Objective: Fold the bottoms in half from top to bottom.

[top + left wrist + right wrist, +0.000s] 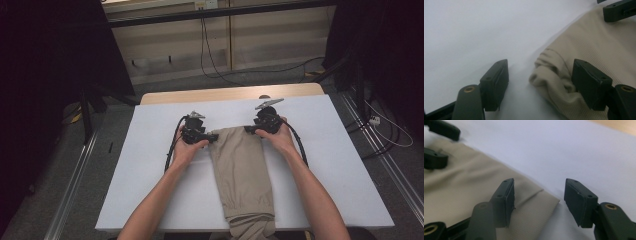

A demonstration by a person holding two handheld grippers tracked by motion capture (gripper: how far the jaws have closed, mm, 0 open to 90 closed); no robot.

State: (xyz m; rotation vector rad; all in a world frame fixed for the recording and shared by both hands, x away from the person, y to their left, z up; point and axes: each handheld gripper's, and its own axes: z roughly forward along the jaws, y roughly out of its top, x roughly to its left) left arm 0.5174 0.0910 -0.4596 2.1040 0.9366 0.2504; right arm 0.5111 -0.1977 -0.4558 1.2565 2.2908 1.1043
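Beige trousers (243, 175) lie folded lengthwise on the white table cover (150, 165), waistband at the far end, legs hanging over the near edge. My left gripper (216, 136) stands open at the waistband's left corner; in the left gripper view (540, 80) that bunched corner (554, 75) lies between the jaws, against the right one. My right gripper (247, 129) is open at the waistband's right corner; the right gripper view (539, 202) shows the flat corner (544, 200) lying between the spread jaws.
A wooden strip of table (230, 93) shows beyond the white cover. Cables (210, 55) run over the grey floor behind. Metal rails (75, 175) flank the table. Bare cover lies to the left and right of the trousers.
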